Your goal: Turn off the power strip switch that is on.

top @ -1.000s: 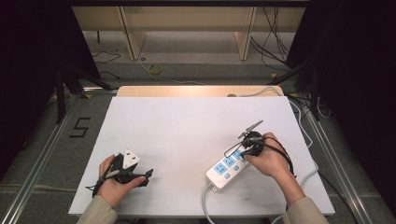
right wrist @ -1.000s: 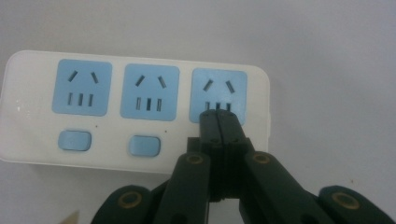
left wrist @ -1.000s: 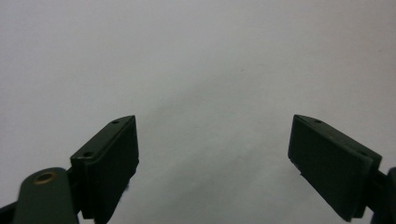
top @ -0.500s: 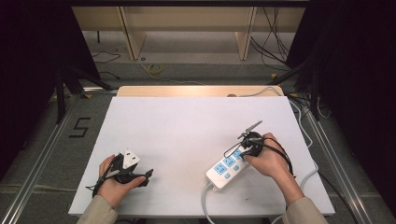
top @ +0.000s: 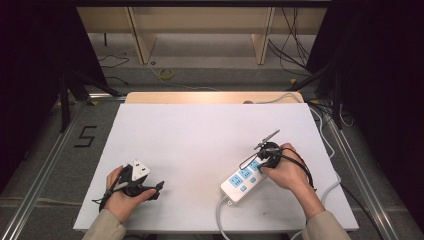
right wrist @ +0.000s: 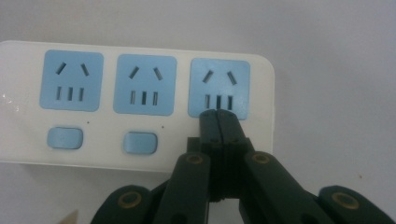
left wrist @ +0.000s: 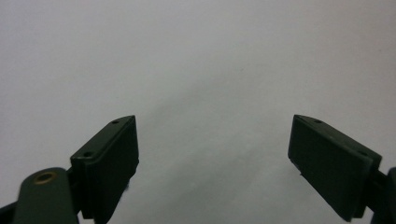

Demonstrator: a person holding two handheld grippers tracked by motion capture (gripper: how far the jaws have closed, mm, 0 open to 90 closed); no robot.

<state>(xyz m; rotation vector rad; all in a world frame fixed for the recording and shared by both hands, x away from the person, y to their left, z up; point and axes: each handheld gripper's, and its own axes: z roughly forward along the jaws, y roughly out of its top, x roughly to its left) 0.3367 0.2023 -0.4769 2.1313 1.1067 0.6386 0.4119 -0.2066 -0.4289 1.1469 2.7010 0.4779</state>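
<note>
- While the right gripper (right wrist: 218, 114) rests with its jaws pressed together over the power strip (top: 243, 181), its tips sit at the lower edge of the last blue socket (right wrist: 218, 88), at the end away from the cord
- Two sockets have a blue switch (right wrist: 65, 138) below them; the place under the third socket is hidden by the jaws, so the step in hand looks like pressing a switch there with the closed tips, though I cannot tell whether they touch one
- That strip lies on the white table (top: 200, 135) at the near right, angled, with its white cord (top: 219, 220) running off the near edge
- To press well, keep the jaws together so the tips act as one blunt point, and push straight down rather than sideways, since the strip lies loose and could slide or pivot
- Aim at the middle of the switch, clear of the socket slots just beyond the tips
- Meanwhile the left gripper (top: 131, 181) lies at the near left, well apart from the strip, its jaws wide apart over bare table in the left gripper view and holding nothing
- If the strip shifts under the push, that free gripper could steady the cord end
</note>
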